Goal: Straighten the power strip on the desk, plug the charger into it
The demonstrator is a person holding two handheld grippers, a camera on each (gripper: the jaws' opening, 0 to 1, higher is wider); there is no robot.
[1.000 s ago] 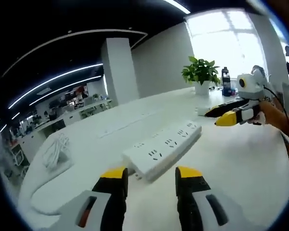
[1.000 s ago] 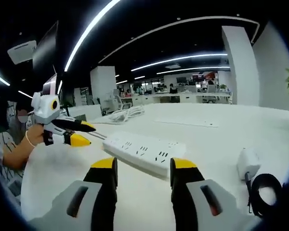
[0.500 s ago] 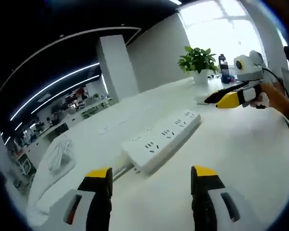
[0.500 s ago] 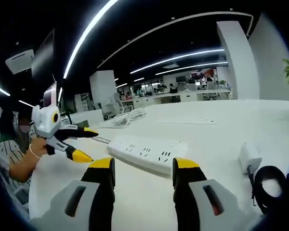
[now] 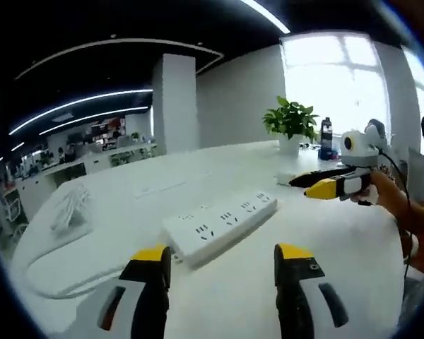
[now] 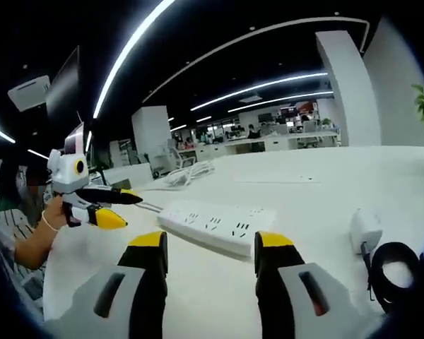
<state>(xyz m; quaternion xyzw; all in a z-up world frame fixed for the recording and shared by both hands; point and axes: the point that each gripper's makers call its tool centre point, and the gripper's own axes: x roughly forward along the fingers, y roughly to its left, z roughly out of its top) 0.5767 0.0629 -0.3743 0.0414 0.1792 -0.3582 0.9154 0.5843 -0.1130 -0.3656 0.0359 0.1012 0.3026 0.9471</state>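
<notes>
A long white power strip (image 5: 218,226) lies slantwise on the white desk (image 5: 353,261), just beyond my left gripper (image 5: 222,256), which is open and holds nothing. The same power strip (image 6: 215,224) lies just ahead of my right gripper (image 6: 208,244), open too. A white charger (image 6: 364,229) with a coiled black cable (image 6: 390,275) rests on the desk to the right of it. The right gripper (image 5: 318,185) appears at the right of the left gripper view, held by a hand. At the left of the right gripper view the left gripper (image 6: 116,208) hovers with its jaws apart.
A bundle of white cable (image 5: 67,208) lies on the desk's far left, its cord running toward the strip. A potted plant (image 5: 291,121) and a dark bottle (image 5: 326,131) stand at the far edge by the window. Office desks fill the background.
Both views shifted slightly with the hands. The left gripper's jaws, widened half a second ago, stay wide apart. The power strip and charger lie as before.
</notes>
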